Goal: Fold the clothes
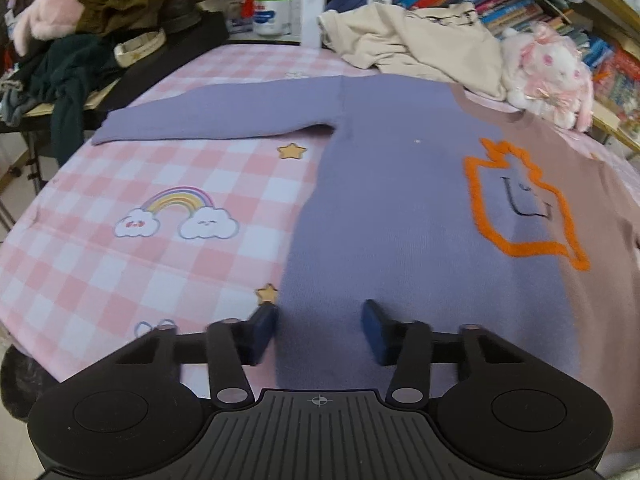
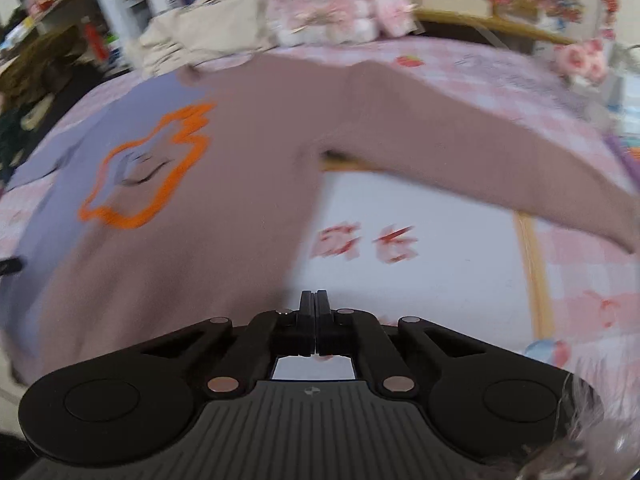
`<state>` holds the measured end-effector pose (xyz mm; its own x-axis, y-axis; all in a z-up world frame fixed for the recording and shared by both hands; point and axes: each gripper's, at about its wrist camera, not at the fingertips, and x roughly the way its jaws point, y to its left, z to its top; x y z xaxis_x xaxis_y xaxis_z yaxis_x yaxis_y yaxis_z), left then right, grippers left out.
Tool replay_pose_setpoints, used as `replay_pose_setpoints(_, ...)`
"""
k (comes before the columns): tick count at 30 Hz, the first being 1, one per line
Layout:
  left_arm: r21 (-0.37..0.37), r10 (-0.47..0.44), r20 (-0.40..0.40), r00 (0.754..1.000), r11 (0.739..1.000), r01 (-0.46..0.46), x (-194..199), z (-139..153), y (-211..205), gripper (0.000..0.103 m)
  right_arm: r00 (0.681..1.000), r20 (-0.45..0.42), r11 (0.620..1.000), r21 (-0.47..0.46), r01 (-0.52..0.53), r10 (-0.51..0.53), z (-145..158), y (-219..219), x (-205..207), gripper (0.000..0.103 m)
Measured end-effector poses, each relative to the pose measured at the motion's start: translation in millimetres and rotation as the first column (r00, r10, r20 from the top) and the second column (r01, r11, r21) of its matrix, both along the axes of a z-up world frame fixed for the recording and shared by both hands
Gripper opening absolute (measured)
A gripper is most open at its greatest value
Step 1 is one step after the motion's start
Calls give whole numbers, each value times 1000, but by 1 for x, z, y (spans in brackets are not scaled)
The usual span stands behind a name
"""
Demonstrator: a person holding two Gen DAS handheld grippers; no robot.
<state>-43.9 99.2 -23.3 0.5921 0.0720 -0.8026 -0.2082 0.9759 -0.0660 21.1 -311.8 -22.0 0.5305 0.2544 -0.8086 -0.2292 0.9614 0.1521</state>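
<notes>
Nearest the lens, we are holding the left gripper (image 1: 320,330) with its blue pads (image 1: 374,330) standing apart at the sweater's (image 1: 392,208) bottom edge; purple fabric is lying between and beneath them, and neither pad is pressing on it. We are holding the right gripper (image 2: 315,308) with its fingers pressed together on nothing, just off the sweater's mauve side, over a white panel (image 2: 432,280) of the cover. We are seeing the sweater lying flat and face up on the pink checked cover (image 1: 120,208), half purple and half mauve, with an orange outline (image 1: 520,200) at its chest. Its purple sleeve (image 1: 224,114) is stretching out straight to the left in the left view, and its mauve sleeve (image 2: 480,148) is running out to the right in the right view. Beyond the collar, a beige garment (image 1: 420,44) is lying crumpled, touching a pink plush toy (image 1: 552,76). Right-view details are blurring.
</notes>
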Motion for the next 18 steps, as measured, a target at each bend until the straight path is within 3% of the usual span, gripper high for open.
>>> replay_pose_setpoints(2, -30, 7, 8, 1000, 1000, -7, -2, 0, 1, 23, 999, -10, 999, 12, 32, -32, 1, -9, 5, 2)
replay_pose_setpoints(6, -54, 9, -1, 1000, 999, -9, -1, 1, 5, 21, 1000, -27, 998, 63, 13, -11, 8, -13, -2, 6)
replay_pose_setpoints(8, -25, 16, -12, 1000, 1000, -17, 0, 2, 6, 29, 999, -43, 995, 96, 6, -2, 10, -9, -6, 27)
replay_pose_setpoints(9, -12, 10, -14, 1000, 1000, -10, 1, 3, 5, 31, 999, -50, 994, 111, 4, 2, 10, -4, -9, 54)
replay_pose_setpoints(10, -1, -10, -9, 1000, 1000, 10, 1, 4, 3, 40, 998, -57, 993, 115, -14, 21, 11, 3, -13, 63)
replay_pose_setpoints(11, 10, -35, -2, 999, 999, 35, 1, 5, 1, 51, 996, -58, 992, 105, -68, 74, 10, 13, -16, 65)
replay_pose_setpoints(14, 56, -110, 9, 994, 992, 109, 0, 5, -10, 55, 978, -40, 978, 34, -204, 206, 8, 42, -28, 60)
replay_pose_setpoints(15, 78, -123, 0, 992, 989, 122, 2, 3, -14, 55, 974, -41, 975, 8, -224, 224, 6, 49, -30, 45)
replay_pose_setpoints(18, 106, -112, -9, 994, 988, 113, 4, 0, -16, 53, 969, -16, 969, -27, -247, 247, 3, 55, -32, 20)
